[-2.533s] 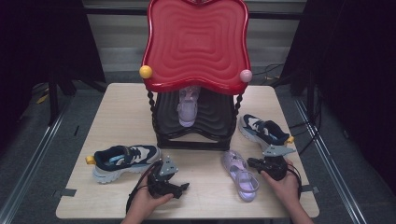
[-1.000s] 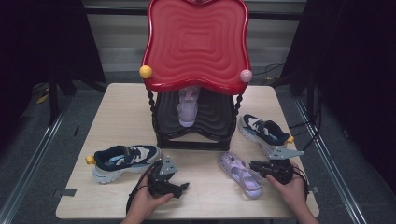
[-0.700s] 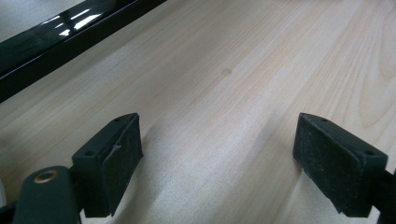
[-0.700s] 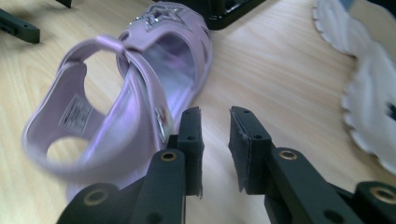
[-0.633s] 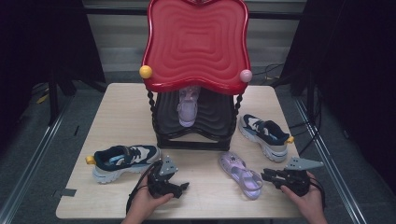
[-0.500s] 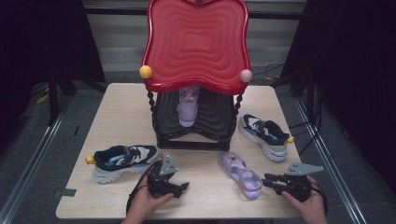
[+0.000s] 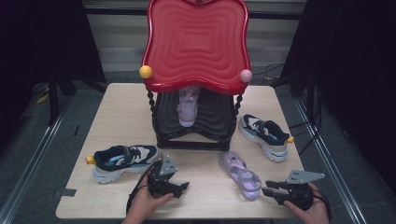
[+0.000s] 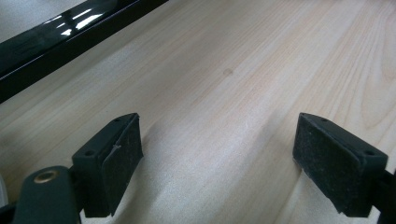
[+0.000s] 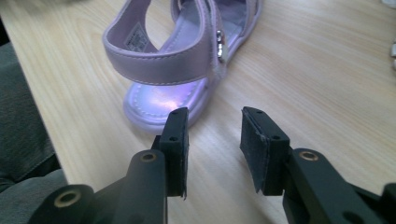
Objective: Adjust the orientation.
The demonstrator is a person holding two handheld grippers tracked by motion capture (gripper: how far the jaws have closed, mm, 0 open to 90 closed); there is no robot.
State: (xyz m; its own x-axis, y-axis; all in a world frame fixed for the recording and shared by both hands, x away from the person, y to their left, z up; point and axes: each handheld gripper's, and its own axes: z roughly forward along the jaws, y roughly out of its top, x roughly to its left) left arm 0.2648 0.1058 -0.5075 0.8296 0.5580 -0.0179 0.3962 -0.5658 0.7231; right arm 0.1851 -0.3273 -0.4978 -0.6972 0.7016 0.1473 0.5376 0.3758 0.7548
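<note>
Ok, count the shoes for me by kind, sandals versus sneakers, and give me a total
Purple sandals: 2, one on the table, one on the black shelf under the red top
Navy and white sneakers: 2, one at the left, one at the right
Total: 4

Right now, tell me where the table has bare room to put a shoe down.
The widest bare stretch of the table is the far left, between the red stand and the left edge, behind the left sneaker. A smaller patch lies in front, between the left tongs and the purple sandal. The right side is crowded: sandal, right sneaker, right tongs.
</note>
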